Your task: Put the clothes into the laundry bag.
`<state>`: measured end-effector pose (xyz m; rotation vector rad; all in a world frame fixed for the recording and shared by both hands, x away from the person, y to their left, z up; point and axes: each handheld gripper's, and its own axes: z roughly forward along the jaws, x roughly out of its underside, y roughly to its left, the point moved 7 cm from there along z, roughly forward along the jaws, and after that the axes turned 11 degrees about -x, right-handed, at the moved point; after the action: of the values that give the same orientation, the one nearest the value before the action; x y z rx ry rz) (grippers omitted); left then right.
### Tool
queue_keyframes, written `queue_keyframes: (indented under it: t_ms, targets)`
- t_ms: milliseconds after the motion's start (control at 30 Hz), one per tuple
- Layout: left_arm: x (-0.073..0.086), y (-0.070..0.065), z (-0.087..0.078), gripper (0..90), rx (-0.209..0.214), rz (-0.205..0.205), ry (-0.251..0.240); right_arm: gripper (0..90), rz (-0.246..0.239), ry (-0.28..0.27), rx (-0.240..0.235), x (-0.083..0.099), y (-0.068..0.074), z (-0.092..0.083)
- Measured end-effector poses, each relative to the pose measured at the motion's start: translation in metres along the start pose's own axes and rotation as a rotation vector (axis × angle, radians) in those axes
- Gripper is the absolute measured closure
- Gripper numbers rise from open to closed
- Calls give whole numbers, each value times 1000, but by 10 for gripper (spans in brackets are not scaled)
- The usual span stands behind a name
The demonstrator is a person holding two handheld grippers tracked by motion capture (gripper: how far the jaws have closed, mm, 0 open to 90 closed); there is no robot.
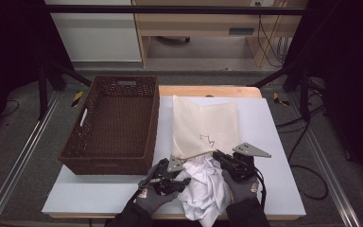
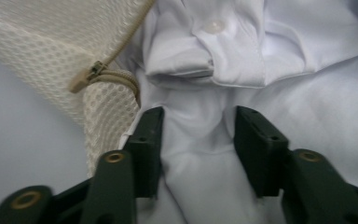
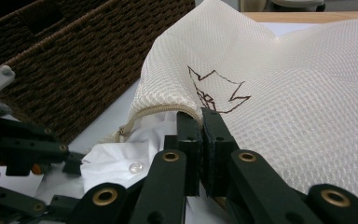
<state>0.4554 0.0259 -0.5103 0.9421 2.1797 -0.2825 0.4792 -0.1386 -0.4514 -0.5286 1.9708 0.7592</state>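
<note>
Surface: a white board (image 1: 269,142) is lying on a wooden table (image 1: 208,91), whose bare edge is showing at twelve o'clock.
Room: grey floor is running around the table, with dark frame bars at the sides and pale cabinets beyond – cables are trailing at three o'clock.
Basket: a brown wicker basket (image 1: 144,142) is sitting at nine o'clock on the board, its long axis running from six to twelve.
Mesh bag: the cream mesh bag (image 1: 205,125) is lying flat at the centre, just beside the basket, long axis running six to twelve, its zipped mouth pointing to six o'clock – toward the person.
Shirt: the white shirt (image 1: 203,189) is lying crumpled at six o'clock, touching the bag's mouth, between the two grippers.
Right gripper: the right gripper (image 3: 200,123) is pinching the zipper edge of the mesh bag, jaws pressed together on it, lifting that edge.
Left gripper: the left gripper (image 2: 198,126) is pointing into the shirt, jaws standing apart with a fold of cloth between them; the pads are not pressing it.
</note>
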Motion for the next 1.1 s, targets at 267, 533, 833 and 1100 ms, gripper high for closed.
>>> queue_keyframes:
  t_ms: [267,533,833,1100]
  targets:
    - [-38,-18,-30,847,47,20,-142,878,10,-5,-13,1,-1,2]
    - [-57,-25,26,838,-62,69,-71,878,6,-12,-12,-1,0,0]
    - [-55,-8,36,722,-139,28,-95,878,2,-21,-7,-3,0,-4]
    - [-48,-12,-19,338,-22,16,-155,876,5,-19,1,-2,-2,-5]
